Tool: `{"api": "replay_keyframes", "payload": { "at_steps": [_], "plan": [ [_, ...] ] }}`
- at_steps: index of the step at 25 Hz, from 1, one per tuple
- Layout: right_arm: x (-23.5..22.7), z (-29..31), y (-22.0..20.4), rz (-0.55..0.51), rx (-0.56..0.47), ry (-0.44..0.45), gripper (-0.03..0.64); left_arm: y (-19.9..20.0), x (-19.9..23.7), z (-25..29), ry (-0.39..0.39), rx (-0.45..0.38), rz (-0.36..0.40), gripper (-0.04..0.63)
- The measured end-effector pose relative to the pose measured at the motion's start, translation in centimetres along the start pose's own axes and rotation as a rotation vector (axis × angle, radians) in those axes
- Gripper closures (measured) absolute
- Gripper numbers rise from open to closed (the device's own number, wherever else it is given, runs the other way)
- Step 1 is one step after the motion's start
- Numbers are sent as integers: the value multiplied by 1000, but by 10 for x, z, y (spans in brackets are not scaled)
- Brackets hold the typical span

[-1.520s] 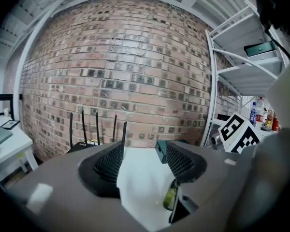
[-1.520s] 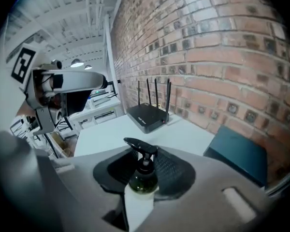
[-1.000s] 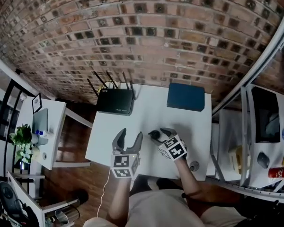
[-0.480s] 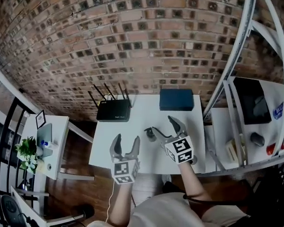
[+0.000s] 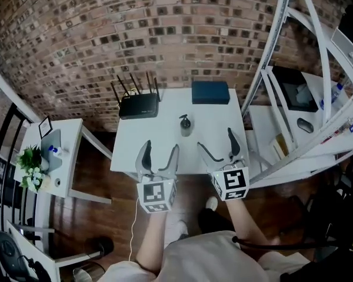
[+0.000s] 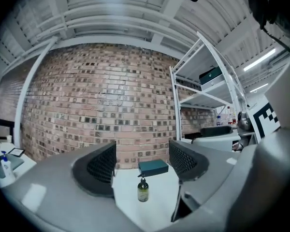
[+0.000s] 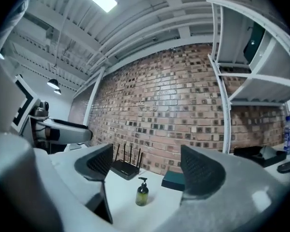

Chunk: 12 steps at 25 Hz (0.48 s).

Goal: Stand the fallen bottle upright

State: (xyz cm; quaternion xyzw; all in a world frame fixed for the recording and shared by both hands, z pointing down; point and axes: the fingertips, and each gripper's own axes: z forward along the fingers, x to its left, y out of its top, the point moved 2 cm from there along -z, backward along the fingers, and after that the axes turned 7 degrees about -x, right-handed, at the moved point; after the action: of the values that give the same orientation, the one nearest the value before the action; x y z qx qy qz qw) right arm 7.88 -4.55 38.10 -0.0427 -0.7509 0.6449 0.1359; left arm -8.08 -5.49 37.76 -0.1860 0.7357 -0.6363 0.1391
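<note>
Bottle, small and olive-green with a black pump top [image 5: 185, 124], stands upright near the middle of the white table [image 5: 219, 128]. It sits in front of the black router with four antennas [image 5: 138, 106] and the dark blue flat box [image 5: 210, 92], apart from both.

Left gripper [image 5: 160, 151]: jaws spread, nothing between the pads. It is held level at the near table edge, well short of the bottle.

Right gripper [image 5: 215, 138]: jaws opening and very wide, nothing gripped. Its view shows the bottle [image 7: 142, 193] framed in the gap but far off on the tabletop.

Judgement: the righting looks done and the step in hand is release and retreat. To do it well:
- keep both grippers level and draw them straight away from the table, so no jaw tip swings across the pump head;
- leave the jaws wide until clear;
- avoid knocking the table edge, since a narrow bottle with a tall pump likely tips easily.

The left gripper view confirms the bottle [image 6: 143, 191] is vertical, with no visible lean.
</note>
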Motion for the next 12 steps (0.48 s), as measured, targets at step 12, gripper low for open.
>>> {"api": "replay_keyframes", "payload": {
  "at_steps": [12],
  "plan": [
    [-17, -39, 30, 16, 15, 19, 202, 18, -46, -36, 95, 16, 38, 250]
  ]
}}
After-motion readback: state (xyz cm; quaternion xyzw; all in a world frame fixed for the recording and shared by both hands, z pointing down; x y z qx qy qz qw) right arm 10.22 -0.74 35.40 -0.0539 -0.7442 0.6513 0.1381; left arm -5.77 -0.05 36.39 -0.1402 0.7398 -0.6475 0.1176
